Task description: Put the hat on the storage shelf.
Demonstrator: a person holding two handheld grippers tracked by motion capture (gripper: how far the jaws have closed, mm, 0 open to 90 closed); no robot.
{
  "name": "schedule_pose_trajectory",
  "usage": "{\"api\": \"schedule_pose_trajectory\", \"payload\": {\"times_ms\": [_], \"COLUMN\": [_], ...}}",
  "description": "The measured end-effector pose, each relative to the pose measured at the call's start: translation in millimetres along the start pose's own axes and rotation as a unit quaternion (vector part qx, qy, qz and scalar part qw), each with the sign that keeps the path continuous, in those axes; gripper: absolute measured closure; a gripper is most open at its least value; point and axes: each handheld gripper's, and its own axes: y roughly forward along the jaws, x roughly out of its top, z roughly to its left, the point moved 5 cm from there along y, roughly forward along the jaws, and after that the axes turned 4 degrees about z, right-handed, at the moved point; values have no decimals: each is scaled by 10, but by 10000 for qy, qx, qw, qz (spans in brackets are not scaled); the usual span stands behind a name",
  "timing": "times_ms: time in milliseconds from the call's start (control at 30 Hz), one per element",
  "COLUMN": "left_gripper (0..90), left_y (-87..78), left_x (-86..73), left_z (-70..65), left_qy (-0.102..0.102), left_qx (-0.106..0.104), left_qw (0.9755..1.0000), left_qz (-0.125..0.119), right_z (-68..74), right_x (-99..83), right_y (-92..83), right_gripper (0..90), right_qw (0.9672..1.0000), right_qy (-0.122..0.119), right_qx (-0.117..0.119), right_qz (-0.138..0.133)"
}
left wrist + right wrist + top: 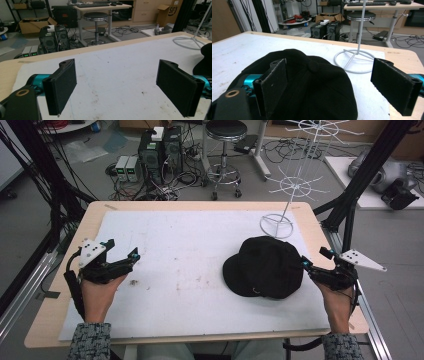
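Observation:
A black baseball cap (pixel 265 267) lies on the white mat (pixel 190 265), right of centre, its brim toward the left. My right gripper (pixel 316 261) hovers just beyond the cap's right edge, jaws wide apart and nothing between them. In the right gripper view the cap (pixel 312 85) lies close ahead, and my right gripper (pixel 340 82) is open. At the mat's left side my left gripper (pixel 121 251) is open and empty. The left gripper view has my left gripper (pixel 117 85) over bare mat, with the cap's edge (pixel 206 60) at the far right.
A white wire display stand (pixel 292 185) rises from a ring base (pixel 276 226) at the back right of the mat, just behind the cap. Black frame posts (pixel 350 200) flank the wooden table (pixel 50 305). A stool (pixel 225 150) and computer cases (pixel 157 150) stand on the floor beyond.

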Motion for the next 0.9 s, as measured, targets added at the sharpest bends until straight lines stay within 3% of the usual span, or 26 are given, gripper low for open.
{"api": "schedule_pose_trajectory", "payload": {"times_ms": [433, 900], "left_gripper": [168, 171], "left_y": [-3, -36], "left_x": [2, -1], "left_z": [3, 43], "left_qy": [-7, -41], "left_qx": [4, 46], "left_qw": [10000, 10000], "left_qz": [-17, -61], "right_z": [57, 192], "right_x": [-14, -149], "right_y": [37, 242], "right_gripper": [133, 139], "right_qw": [9999, 9989], "right_qy": [-93, -196], "right_qx": [65, 250], "right_qz": [70, 349]}}
